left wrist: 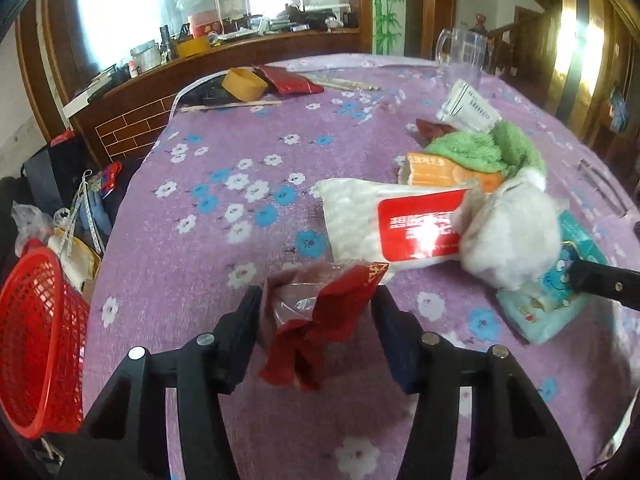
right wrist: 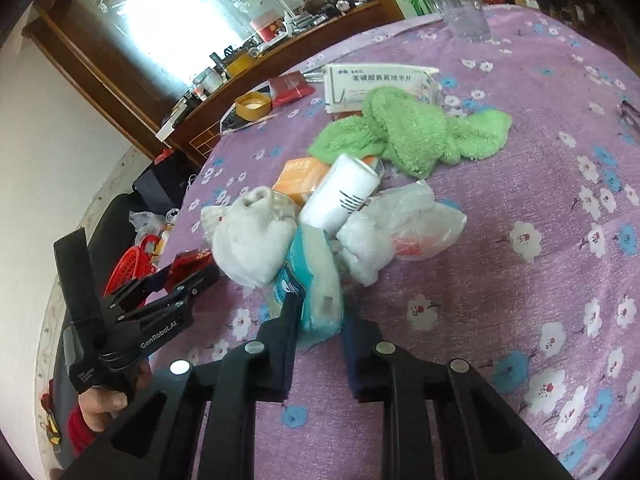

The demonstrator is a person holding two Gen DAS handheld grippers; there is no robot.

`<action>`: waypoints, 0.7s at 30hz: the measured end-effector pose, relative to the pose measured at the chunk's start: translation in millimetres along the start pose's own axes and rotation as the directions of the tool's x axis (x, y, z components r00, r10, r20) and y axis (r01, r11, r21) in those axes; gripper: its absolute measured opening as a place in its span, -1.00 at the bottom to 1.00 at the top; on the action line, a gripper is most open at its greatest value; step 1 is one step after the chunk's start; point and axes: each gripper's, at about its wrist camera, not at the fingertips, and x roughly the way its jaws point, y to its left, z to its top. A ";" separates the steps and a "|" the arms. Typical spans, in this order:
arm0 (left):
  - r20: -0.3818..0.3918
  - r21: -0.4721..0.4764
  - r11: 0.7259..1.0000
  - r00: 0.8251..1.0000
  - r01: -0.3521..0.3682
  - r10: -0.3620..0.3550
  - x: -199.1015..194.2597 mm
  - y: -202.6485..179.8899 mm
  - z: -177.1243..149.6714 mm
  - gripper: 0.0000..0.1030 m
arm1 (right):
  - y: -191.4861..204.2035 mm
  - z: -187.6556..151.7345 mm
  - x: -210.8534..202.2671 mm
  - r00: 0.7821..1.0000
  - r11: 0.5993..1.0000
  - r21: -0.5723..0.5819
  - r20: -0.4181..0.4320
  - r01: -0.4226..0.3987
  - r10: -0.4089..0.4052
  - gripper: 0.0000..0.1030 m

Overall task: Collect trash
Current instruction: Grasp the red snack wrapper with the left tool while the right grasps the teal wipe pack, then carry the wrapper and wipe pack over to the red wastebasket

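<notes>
Through the left wrist camera, the job looks barely begun. The red basket (left wrist: 38, 340) hangs off the edge of the surface (left wrist: 248, 152) at 9 o'clock, and what can be seen of its inside holds nothing. A heap of litter lies at 2 o'clock: a white packet with a red label (left wrist: 384, 224), a fluffy white wad (left wrist: 516, 232), an orange pack (left wrist: 432, 168), a green cloth (left wrist: 488, 144) and a teal tissue pack (left wrist: 560, 300). The left tool (left wrist: 316, 308) has its jaws partly apart, and a crumpled red wrapper (left wrist: 320, 328) sits between them. The left pad seems to touch the wrapper's clear part, while a gap shows on the right side, so this reads as a closing grasp, not a firm hold. The wrapper stands at 12 o'clock from the tool, just short of the white packet.

Through the right wrist camera, the same heap fills the middle of the surface (right wrist: 520, 320), with a white bottle (right wrist: 340, 196) and a thin plastic bag (right wrist: 408, 224) added. The right tool (right wrist: 318, 312) is closed narrowly on the near end of the teal tissue pack (right wrist: 316, 280), which runs up toward 12 o'clock. The left tool (right wrist: 188, 276) shows at 9 o'clock with the red wrapper (right wrist: 192, 260) at its tip, and the basket (right wrist: 136, 268) sits just behind it. Nearly everything is left to collect.
</notes>
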 end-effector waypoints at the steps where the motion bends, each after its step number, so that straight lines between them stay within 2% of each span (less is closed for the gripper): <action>1: 0.009 -0.007 1.000 1.000 0.008 -0.008 -4.7 0.4 -1.5 0.05 | 2.8 -0.8 -3.6 1.000 1.000 -0.009 0.007 0.005 -0.005 -0.68; 10: 0.093 -0.036 0.997 0.993 0.074 -0.070 -54.6 -10.9 -18.0 0.05 | 28.9 -11.5 -50.9 0.989 0.992 -0.102 0.136 0.075 -0.060 -0.71; 15: 0.115 -0.040 0.995 0.990 0.088 -0.083 -70.1 -14.9 -25.1 0.05 | 33.3 -17.2 -67.3 0.986 0.992 -0.107 0.160 0.071 -0.053 -0.71; 21: 0.117 -0.063 0.994 0.990 0.088 -0.081 -70.7 -10.0 -28.0 0.05 | 37.1 -22.5 -70.4 0.987 0.992 -0.115 0.156 0.055 -0.037 -0.71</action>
